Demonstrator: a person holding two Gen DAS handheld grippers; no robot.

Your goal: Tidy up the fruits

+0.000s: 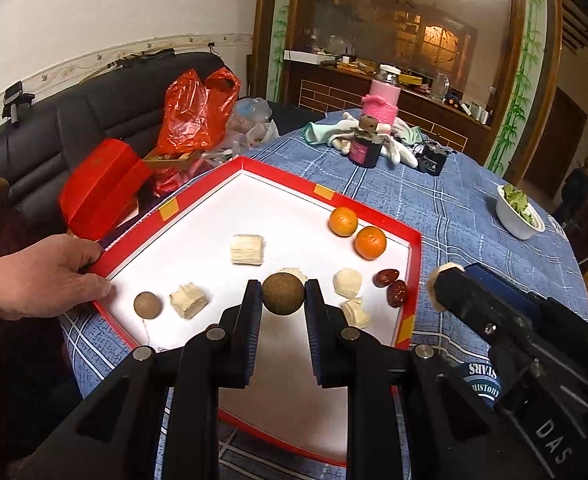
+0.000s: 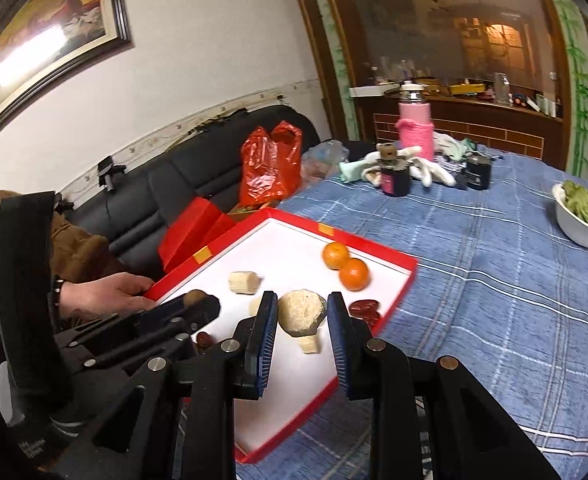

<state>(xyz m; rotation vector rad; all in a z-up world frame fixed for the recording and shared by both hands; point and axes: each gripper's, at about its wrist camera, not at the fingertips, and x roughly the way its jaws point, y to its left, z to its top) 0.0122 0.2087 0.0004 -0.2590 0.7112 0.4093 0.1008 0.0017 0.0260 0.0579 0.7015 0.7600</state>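
So the left gripper (image 1: 283, 294) has its fingers clamped on a brown round fruit (image 1: 283, 293), held over the near middle of the red tray (image 1: 412, 276); the right gripper (image 2: 301, 312) has its fingers pinched on a pale peeled chunk (image 2: 302, 311), sitting over the tray's right side.

Stuff lying in the tray, from the left wrist view: a second brown ball (image 1: 147, 305) at 9 o'clock from the held one, a pale chunk (image 1: 189, 300) just beside it, a banana piece (image 1: 247, 249) at 11 o'clock, two oranges (image 1: 357, 233) touching each other at 1 o'clock, two red dates (image 1: 391, 286) against the right wall at 3 o'clock, and more pale bits near the right finger; a bare hand (image 1: 34, 276) grips the tray's left rim at 9 o'clock.

Further out on the blue plaid bench (image 1: 434, 200): a white bowl of greens (image 1: 519, 211) at 2 o'clock, a pink bottle (image 1: 383, 100) with dark jars and gloves at 12 o'clock; a red plastic bag (image 1: 198, 112) on the black sofa at 11 o'clock.

View differences: left wrist cam catches the right gripper side-on at 3 o'clock with only a sliver of its chunk showing; right wrist cam shows the left gripper at 9 o'clock with the ball barely peeking out, plus a framed picture (image 2: 34, 40) on the wall.
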